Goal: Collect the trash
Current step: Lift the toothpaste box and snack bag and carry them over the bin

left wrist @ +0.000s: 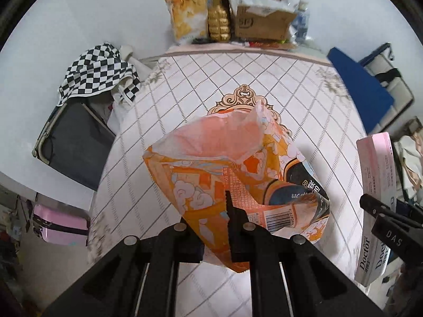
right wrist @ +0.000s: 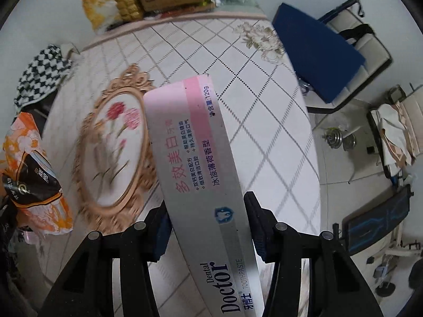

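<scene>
My left gripper (left wrist: 215,228) is shut on an empty orange snack bag (left wrist: 232,174) and holds it above the tiled tabletop (left wrist: 185,84). The bag's mouth is open and points away from me. The bag also shows at the left edge of the right wrist view (right wrist: 31,174). My right gripper (right wrist: 206,227) is shut on a long pink and silver toothpaste box (right wrist: 195,163), lifted over the table. The box and the right gripper (left wrist: 383,222) show at the right edge of the left wrist view, the box (left wrist: 375,174) standing next to the bag.
A yellow packet (left wrist: 186,13), a gold box (left wrist: 218,18) and a cardboard box (left wrist: 261,21) stand at the table's far edge. A checkered cloth (left wrist: 97,71) lies on a chair at left. A blue folder (right wrist: 317,52) rests on a chair at right. A pink case (left wrist: 60,224) sits on the floor.
</scene>
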`<state>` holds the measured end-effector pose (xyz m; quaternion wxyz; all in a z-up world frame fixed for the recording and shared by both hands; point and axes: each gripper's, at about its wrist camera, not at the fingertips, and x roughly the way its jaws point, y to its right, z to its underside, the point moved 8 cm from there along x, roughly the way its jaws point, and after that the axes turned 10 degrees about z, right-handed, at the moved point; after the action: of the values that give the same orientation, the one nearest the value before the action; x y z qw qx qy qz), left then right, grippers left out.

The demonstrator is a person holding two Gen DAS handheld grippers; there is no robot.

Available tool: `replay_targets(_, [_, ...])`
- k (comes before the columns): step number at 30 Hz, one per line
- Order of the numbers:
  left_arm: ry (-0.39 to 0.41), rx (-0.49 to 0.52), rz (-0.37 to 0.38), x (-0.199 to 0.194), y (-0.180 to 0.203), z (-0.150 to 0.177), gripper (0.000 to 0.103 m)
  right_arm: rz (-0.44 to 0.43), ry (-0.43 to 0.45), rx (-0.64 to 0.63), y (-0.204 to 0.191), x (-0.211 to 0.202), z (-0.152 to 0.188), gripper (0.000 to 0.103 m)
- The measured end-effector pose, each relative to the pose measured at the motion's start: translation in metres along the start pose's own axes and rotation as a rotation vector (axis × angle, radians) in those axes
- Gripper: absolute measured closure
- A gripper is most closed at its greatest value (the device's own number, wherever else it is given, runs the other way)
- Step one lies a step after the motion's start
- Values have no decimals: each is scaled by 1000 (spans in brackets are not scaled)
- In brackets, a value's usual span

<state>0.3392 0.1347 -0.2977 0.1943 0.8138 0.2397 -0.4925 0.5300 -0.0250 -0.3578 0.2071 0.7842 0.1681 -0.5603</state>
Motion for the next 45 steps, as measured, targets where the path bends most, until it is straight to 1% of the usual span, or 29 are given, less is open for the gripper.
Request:
replay_targets(1, [13, 8, 11, -12, -1, 8, 95, 2, 19, 9, -2, -22, 11, 50])
replay_targets(4, [49, 40, 54, -50, -15, 40, 95, 10, 73, 32, -3, -65, 46, 50])
replay_targets(8, [74, 98, 121, -92, -32, 90, 95, 23, 129, 65, -14, -122, 106, 50])
replay_targets(10, [69, 121, 152, -109, -43, 121, 95, 17, 142, 96, -24, -151, 149, 50])
replay_targets(12, [40, 144, 179, -120, -54, 158, 95, 7, 134, 125, -34, -169, 188, 50])
replay_targets(15, [-22, 158, 203, -124, -65, 204, 95, -28, 72, 170, -54, -189, 266, 50])
replay_targets(19, [-136, 161, 224, -117, -78, 270, 95, -53, -43, 171, -77, -188, 359, 50])
replay_targets(21, [-195, 154, 227, -105, -84, 301, 95, -61, -110, 165, -87, -180, 406, 50])
replay_targets(22, [-215, 146, 225, -101, -88, 312, 95, -65, -140, 164, -91, -174, 427, 50])
replay_targets(23, [-255, 132, 228, -89, -92, 330, 95, -64, -170, 160, -94, -166, 445, 50])
replay_targets(25, [-311, 109, 229, -73, -97, 357, 95, -67, -236, 159, -101, -145, 482, 50])
replay_targets(28, [-408, 81, 222, -34, -105, 402, 95, -81, -344, 170, -109, -106, 531, 50])
replay_targets(30, [-470, 55, 210, 3, -108, 428, 95, -84, -410, 174, -114, -73, 560, 50])
replay_targets(32, [-525, 33, 196, 46, -111, 453, 95, -90, -458, 191, -116, -39, 583, 50])
replay_targets(33, [-542, 21, 194, 63, -111, 460, 95, -100, -482, 200, -118, -18, 593, 50])
replay_targets(35, [-585, -4, 191, 109, -110, 480, 95, -102, -516, 225, -120, 19, 608, 50])
replay_targets(37, [-614, -16, 192, 147, -108, 493, 95, -111, -553, 256, -122, 68, 623, 50])
replay_targets(39, [-653, -26, 188, 195, -104, 509, 95, -125, -588, 291, -123, 115, 635, 50])
replay_targets(40, [-664, -32, 188, 208, -103, 514, 95, -128, -605, 300, -123, 134, 639, 50])
replay_targets(41, [-681, -40, 185, 232, -102, 521, 95, -139, -635, 308, -126, 159, 646, 50])
replay_targets(43, [-712, -33, 185, 266, -99, 532, 95, -165, -684, 322, -131, 198, 650, 50])
replay_targets(45, [-738, -27, 181, 293, -95, 541, 94, -184, -743, 334, -137, 240, 663, 50])
